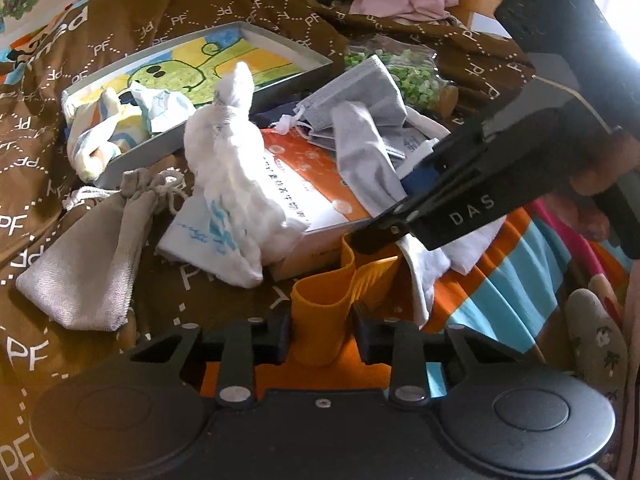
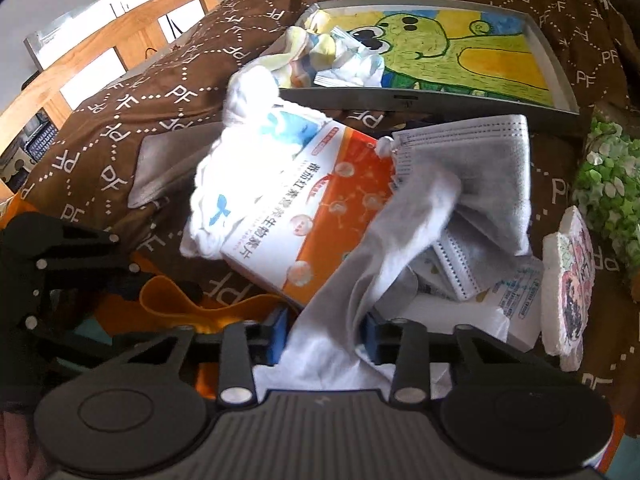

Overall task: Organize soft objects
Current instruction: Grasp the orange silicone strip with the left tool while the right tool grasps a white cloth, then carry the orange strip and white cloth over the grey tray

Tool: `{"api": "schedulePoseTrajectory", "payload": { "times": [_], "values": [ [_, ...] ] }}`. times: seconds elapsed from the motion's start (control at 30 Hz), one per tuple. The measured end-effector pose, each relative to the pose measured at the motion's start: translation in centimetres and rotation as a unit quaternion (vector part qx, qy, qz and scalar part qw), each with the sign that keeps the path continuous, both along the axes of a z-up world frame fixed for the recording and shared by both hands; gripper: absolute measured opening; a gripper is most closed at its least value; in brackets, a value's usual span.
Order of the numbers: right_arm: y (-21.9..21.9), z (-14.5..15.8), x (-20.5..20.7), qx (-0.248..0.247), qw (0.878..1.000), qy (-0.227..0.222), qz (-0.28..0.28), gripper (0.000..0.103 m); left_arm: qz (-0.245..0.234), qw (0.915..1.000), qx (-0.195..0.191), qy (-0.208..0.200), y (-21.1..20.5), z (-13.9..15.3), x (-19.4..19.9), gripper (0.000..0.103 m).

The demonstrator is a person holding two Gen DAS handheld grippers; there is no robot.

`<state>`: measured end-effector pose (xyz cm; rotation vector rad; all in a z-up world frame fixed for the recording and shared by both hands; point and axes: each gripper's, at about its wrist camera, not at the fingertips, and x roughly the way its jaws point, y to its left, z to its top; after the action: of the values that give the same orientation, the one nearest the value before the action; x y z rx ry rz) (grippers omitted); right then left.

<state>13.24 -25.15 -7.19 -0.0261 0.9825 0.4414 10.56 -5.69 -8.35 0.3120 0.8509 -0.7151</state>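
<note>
Left gripper: jaws narrow, pinched on the floppy orange rubbery band, which sits at 6 o'clock in the left view and folds up out of the jaws. Right gripper: jaws narrow, clamped on the long pale grey sock, which runs from 6 o'clock up toward centre, draped over the orange-and-white cardboard box.

My read for doing this step well: both grips look low on the fabric, so lift slowly and straight. The sock toe lies on the grey pleated face mask; a fast pull could drag the mask or tip the box. Keep the two tools apart: in the left view the right tool crosses at 3 o'clock and its tip sits right by the band.

Likely target is the shallow grey tray with a green cartoon lining at 11 o'clock in the left view; it already holds a striped pastel cloth.

Around, left to right in the left view: beige drawstring pouch at 9 o'clock, tall white knotted cloth standing between me and the tray, green leafy sprig at 1 o'clock. The white cloth is the main obstacle on the way to the tray. All of it sits on the brown patterned bedspread.
</note>
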Motion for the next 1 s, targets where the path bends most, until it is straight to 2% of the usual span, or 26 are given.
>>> {"api": "schedulePoseTrajectory", "payload": {
  "times": [0.13, 0.3, 0.4, 0.7, 0.9, 1.0],
  "values": [
    [0.0, 0.1, -0.2, -0.003, 1.000, 0.000, 0.002, 0.028, 0.010, 0.9999, -0.005, 0.004, 0.1, 0.3, 0.0, 0.026],
    [-1.3, 0.2, 0.0, 0.037, 0.999, 0.022, -0.025, 0.023, 0.032, 0.9994, -0.007, -0.012, 0.3, 0.8, -0.2, 0.020],
    [-1.8, 0.8, -0.5, 0.052, 0.998, 0.015, -0.032, 0.017, 0.035, 0.9991, -0.019, -0.016, 0.4, 1.3, -0.4, 0.018],
    [-3.4, 2.7, -1.8, 0.100, 0.993, -0.024, -0.053, 0.014, 0.038, 0.9976, -0.028, -0.050, 0.0, 2.8, -2.0, 0.015],
    [-5.8, 3.3, -1.6, 0.186, 0.979, -0.026, -0.085, 0.013, 0.057, 0.9954, -0.058, -0.050, 0.5, 3.9, -2.5, 0.014],
    [-6.6, 3.8, -1.8, 0.208, 0.973, -0.042, -0.095, 0.013, 0.064, 0.9935, -0.080, -0.051, 0.7, 4.5, -2.7, 0.014]
  ]
}}
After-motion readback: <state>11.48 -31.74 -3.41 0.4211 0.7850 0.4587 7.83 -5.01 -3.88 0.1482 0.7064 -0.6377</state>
